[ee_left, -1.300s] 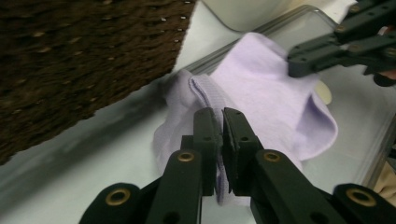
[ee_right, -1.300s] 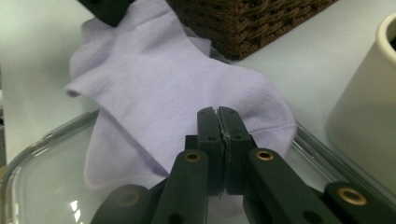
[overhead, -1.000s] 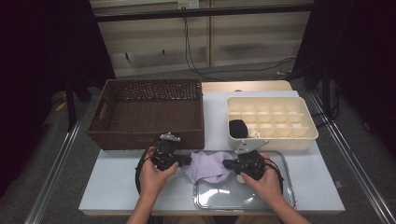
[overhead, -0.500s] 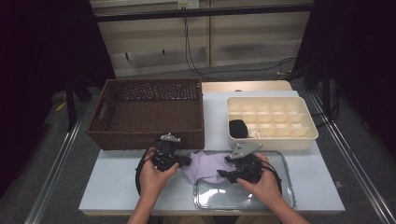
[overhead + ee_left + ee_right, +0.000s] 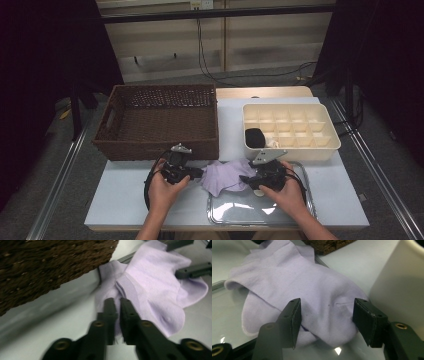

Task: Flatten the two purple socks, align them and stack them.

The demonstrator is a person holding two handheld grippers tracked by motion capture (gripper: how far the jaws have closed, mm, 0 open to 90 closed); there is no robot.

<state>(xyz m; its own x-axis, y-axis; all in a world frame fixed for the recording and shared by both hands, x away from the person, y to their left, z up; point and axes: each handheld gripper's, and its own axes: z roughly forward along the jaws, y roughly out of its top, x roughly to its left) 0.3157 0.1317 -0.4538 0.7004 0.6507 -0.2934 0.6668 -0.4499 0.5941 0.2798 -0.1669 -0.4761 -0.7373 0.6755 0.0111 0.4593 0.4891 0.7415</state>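
Observation:
A lavender sock (image 5: pixel 225 176) lies crumpled at the table's front, partly over the rim of a clear tray (image 5: pixel 260 212). My left gripper (image 5: pixel 197 173) is at the sock's left end. In the left gripper view its jaws (image 5: pixel 118 301) stand nearly together, pinching the sock (image 5: pixel 155 282) at its folded edge, and have just eased slightly. My right gripper (image 5: pixel 245 179) is at the sock's right end. Its jaws (image 5: pixel 327 307) have just been opening and now stand wide, with the sock (image 5: pixel 294 272) lying between them, the pads off the fabric.
A brown wicker basket (image 5: pixel 150 149) stands just behind the left hand. A cream compartment box (image 5: pixel 300 152) sits at the back right, holding a black rolled item (image 5: pixel 254 137) and a small white one (image 5: pixel 272 143). Bare white tabletop (image 5: pixel 120 200) lies at the front left.
The right gripper's jaws have spread apart and let go of the sock's right end. Both hands have stayed almost where they were.

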